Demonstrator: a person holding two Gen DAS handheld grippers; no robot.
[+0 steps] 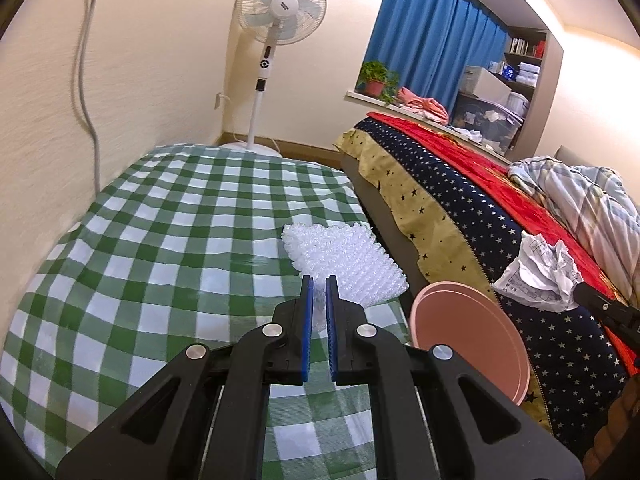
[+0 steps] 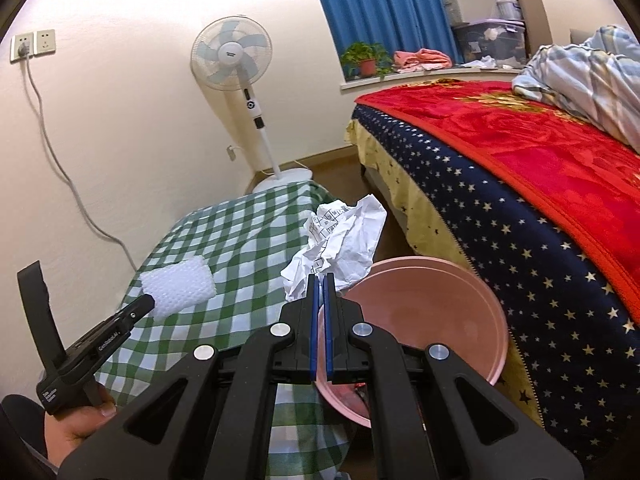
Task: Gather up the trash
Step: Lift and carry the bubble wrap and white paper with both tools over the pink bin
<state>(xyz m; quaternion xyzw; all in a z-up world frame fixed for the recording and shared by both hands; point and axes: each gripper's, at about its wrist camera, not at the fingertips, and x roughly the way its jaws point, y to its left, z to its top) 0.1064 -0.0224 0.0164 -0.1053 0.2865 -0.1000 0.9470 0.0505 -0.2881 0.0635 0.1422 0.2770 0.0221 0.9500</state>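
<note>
My left gripper [image 1: 319,280] is shut on a corner of the white bubble wrap [image 1: 344,258], which it holds above the green checked tablecloth [image 1: 160,240]. The right wrist view shows the bubble wrap [image 2: 178,286] at the left gripper's tip [image 2: 146,302]. My right gripper [image 2: 323,278] is shut on a crumpled white paper [image 2: 340,240] and holds it in the air just above the far rim of the pink bin [image 2: 420,308]. The left wrist view shows the paper [image 1: 538,272] over the bed's edge and the pink bin [image 1: 468,336] beside the table.
A bed with a starred navy cover and red blanket [image 2: 540,168] stands at the right, close to the bin. A white standing fan [image 1: 280,12] stands in the far corner. A grey cable [image 2: 60,160] hangs on the left wall. A striped quilt [image 1: 580,196] lies on the bed.
</note>
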